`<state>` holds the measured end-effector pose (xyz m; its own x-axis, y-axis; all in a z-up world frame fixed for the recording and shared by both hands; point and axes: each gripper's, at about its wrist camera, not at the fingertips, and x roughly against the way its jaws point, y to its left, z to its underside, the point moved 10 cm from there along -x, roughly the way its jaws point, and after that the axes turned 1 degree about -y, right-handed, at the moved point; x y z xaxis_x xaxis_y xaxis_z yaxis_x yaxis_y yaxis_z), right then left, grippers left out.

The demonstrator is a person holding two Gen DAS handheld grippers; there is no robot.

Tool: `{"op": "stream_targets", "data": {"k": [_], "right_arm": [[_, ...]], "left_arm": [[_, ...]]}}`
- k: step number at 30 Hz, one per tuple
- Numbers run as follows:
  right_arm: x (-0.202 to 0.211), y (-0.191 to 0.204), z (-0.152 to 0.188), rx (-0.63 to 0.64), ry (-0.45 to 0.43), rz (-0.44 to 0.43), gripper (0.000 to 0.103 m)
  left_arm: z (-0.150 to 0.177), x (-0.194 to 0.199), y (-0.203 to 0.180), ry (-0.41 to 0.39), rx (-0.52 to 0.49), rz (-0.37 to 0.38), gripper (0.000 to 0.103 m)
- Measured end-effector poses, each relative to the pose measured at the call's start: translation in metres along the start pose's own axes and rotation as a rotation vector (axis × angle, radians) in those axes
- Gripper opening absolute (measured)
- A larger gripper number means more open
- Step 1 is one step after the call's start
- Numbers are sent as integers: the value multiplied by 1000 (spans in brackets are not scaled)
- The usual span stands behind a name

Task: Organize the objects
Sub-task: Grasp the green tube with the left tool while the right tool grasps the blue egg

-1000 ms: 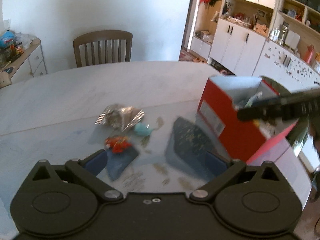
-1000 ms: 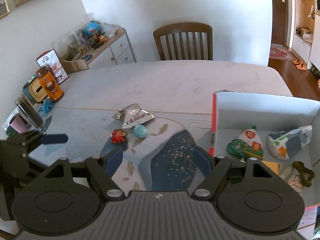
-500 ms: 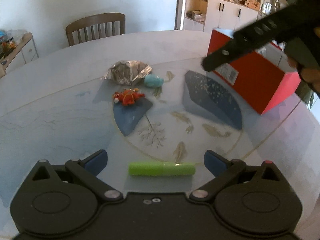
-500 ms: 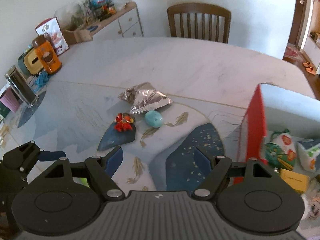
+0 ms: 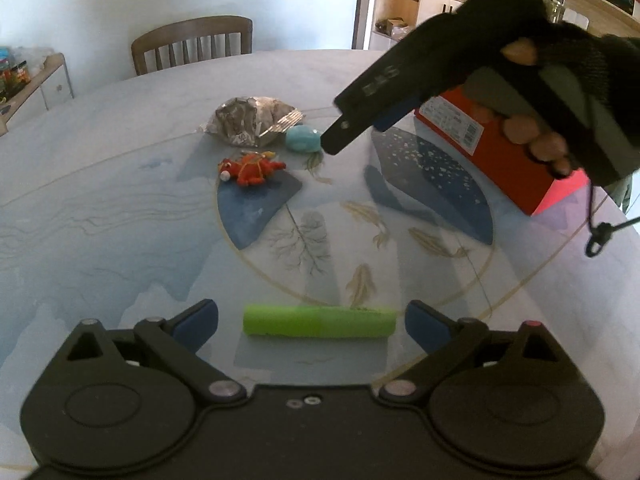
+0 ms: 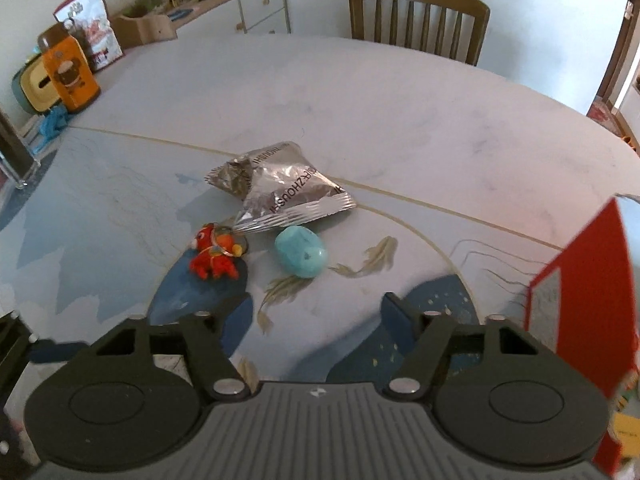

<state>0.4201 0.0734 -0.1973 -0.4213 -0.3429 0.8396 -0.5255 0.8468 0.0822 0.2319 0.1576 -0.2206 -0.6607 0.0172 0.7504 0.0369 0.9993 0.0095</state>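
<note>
Left-wrist view: the left gripper (image 5: 311, 320) has just dropped to straddle the lime-green plastic tube (image 5: 319, 321), jaws wide, empty. At one o'clock, the right gripper (image 6: 316, 312), also spread and empty, has swung from the red cardboard box (image 6: 592, 300) toward the turquoise egg-shaped toy (image 6: 301, 251).

Green tube (image 5: 319, 321) lying flat, foil packet (image 6: 278, 192), turquoise lump (image 6: 301, 251), red toy (image 6: 214, 251)

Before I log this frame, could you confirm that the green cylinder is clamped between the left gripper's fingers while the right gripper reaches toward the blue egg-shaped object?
Not quite: the left wrist view shows the green cylinder lying on the table between the open left gripper's fingers, untouched. The right gripper does point toward the blue egg-shaped object.
</note>
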Motion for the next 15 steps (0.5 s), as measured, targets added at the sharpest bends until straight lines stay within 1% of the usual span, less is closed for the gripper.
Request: {"op": "stream_targets", "data": {"k": [3, 6, 10, 14, 15], "right_arm": [[-10, 0, -5, 15, 6, 0, 59], [-20, 2, -9, 31, 13, -3, 53], [-28, 3, -14, 33, 13, -14, 51], [-33, 5, -19, 50, 7, -16, 46], [-34, 6, -21, 55, 6, -19, 43]], "left_arm": [[2, -2, 1, -1, 6, -13, 95], [3, -4, -1, -1, -14, -23, 88], [1, -5, 1, -13, -8, -40, 81], [1, -5, 2, -15, -4, -45, 80], [1, -5, 2, -14, -2, -45, 80]]}}
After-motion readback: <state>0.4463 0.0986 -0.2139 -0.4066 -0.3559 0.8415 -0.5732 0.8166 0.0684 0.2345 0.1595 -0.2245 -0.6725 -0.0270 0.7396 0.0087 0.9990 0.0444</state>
